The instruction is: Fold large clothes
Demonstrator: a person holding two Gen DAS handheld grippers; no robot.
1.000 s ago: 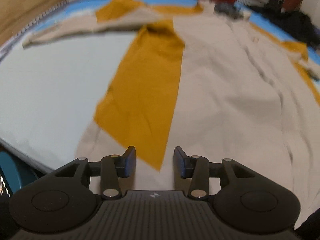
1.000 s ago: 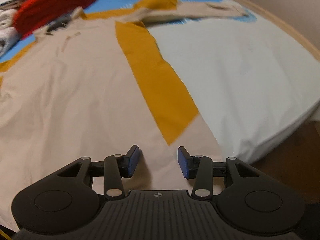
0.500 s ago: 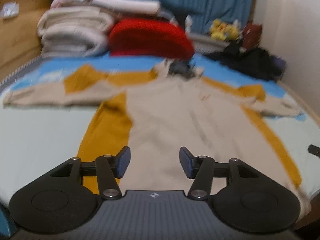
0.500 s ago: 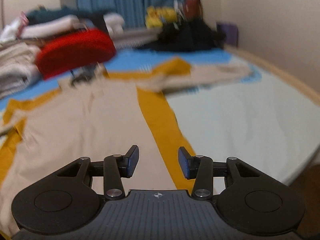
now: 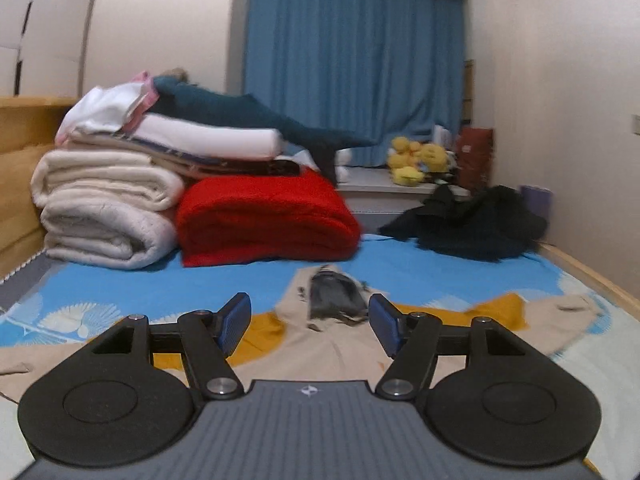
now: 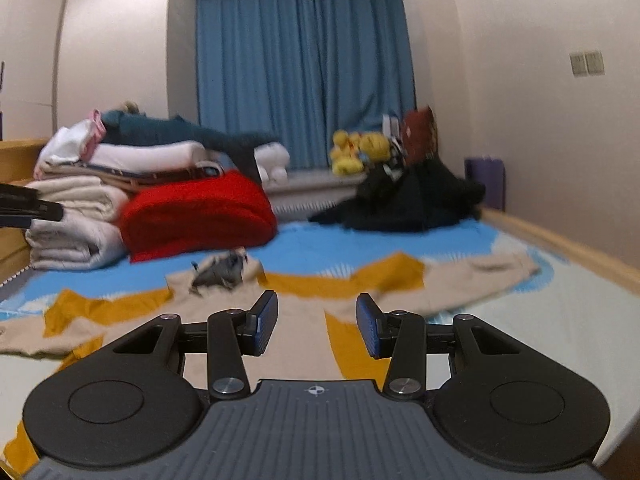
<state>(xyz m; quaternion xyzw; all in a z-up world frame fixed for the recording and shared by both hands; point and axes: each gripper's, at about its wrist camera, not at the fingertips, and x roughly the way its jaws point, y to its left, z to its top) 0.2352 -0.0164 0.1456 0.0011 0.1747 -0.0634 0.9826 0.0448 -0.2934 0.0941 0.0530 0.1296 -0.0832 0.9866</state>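
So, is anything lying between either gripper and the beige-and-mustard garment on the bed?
Nothing visible. The left gripper and right gripper are both open and empty above the spread garment. The red blanket and black clothes lie beyond its collar.

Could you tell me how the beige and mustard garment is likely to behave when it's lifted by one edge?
The garment lies flat and spread across the bed, so it is probably floppy and will drape and sag. Being large, its sleeves will likely trail.
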